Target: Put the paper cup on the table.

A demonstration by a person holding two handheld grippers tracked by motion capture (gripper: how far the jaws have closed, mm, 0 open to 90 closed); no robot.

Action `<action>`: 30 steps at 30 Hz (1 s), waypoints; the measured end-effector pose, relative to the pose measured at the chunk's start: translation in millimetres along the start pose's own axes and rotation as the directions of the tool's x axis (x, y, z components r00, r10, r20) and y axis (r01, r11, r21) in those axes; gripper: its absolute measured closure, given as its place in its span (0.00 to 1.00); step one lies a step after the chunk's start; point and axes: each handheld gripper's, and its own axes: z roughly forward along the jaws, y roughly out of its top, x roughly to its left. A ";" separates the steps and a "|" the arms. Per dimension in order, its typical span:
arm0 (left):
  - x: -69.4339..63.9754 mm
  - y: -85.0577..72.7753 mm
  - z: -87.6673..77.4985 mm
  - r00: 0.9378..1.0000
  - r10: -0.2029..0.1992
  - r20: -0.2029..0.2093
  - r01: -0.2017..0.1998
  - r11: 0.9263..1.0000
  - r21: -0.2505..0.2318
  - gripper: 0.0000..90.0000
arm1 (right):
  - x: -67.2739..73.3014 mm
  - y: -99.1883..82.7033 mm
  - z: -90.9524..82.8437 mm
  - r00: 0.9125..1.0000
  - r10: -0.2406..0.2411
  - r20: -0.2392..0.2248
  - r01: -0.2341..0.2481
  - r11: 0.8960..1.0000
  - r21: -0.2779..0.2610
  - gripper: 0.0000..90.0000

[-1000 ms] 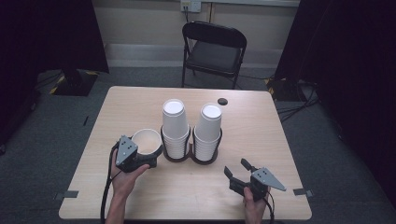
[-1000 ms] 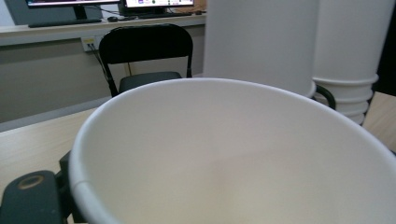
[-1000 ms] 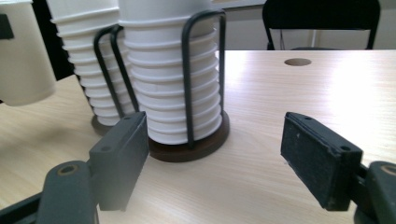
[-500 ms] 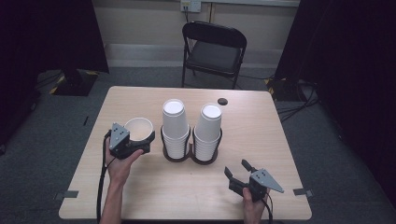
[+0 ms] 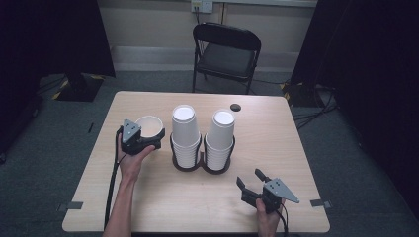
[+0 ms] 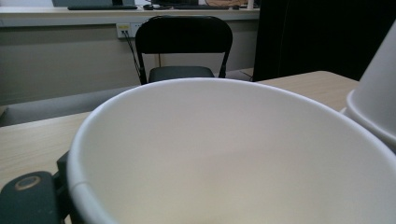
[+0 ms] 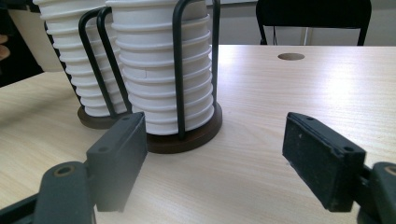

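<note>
Single white paper cup [image 5: 149, 126], upright, mouth up, empty inside, rim round and undented. Sits w/ its rim clamped at the near edge, just left of the two upside-down white cup stacks [image 5: 202, 136] in the black wire rack, over the table's left half.

Black folding chair [image 5: 226, 52] behind table [image 5: 276, 148]; wall outlet [image 5: 201, 6] above chair.

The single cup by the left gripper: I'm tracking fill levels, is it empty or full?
Empty: the cup stands mouth up, its bare white inside visible.
</note>
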 end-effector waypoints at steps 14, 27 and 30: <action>0.1 -19.4 23.5 1.000 0.021 -0.013 -0.020 0.996 0.086 0.09 | -0.8 -0.2 -0.7 1.000 0.009 -0.008 -0.009 1.000 -0.007 0.24; -0.4 -26.1 27.0 1.000 0.023 -0.007 -0.022 0.992 0.126 0.09 | -1.4 -0.3 -0.8 1.000 0.010 -0.017 -0.011 1.000 -0.007 0.24; 0.9 -28.0 26.2 1.000 0.020 -0.013 -0.018 0.991 0.129 0.09 | -1.5 -0.3 -0.9 1.000 0.011 -0.018 -0.011 1.000 -0.007 0.24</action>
